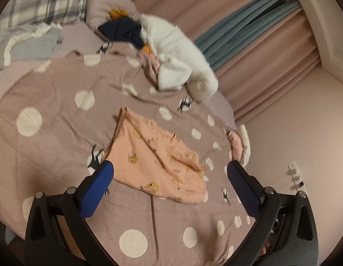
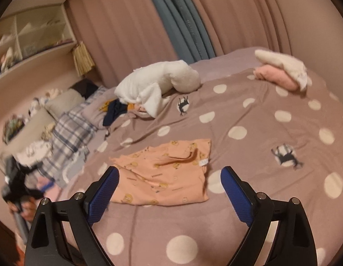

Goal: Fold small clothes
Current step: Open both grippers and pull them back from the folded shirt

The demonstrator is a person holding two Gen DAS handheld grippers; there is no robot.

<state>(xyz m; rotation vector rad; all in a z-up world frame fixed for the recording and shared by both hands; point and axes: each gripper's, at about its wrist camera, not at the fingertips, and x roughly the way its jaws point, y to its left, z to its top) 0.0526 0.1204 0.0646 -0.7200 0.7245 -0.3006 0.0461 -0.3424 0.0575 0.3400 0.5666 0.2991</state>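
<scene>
Peach garment point(image 1: 158, 157) lies folded on bed point(image 1: 56, 102); left gripper point(image 1: 170, 184) and right gripper point(image 2: 170, 190) empty, spread wide. Next: grab pile point(image 2: 118, 108) at 11 o'clock.

Dim, warm indoor light gives both views a pinkish cast, with only soft shadows and no glare. Motion blur smears everything slightly. Fisheye distortion bends the edges into dark vignetted corners.
</scene>
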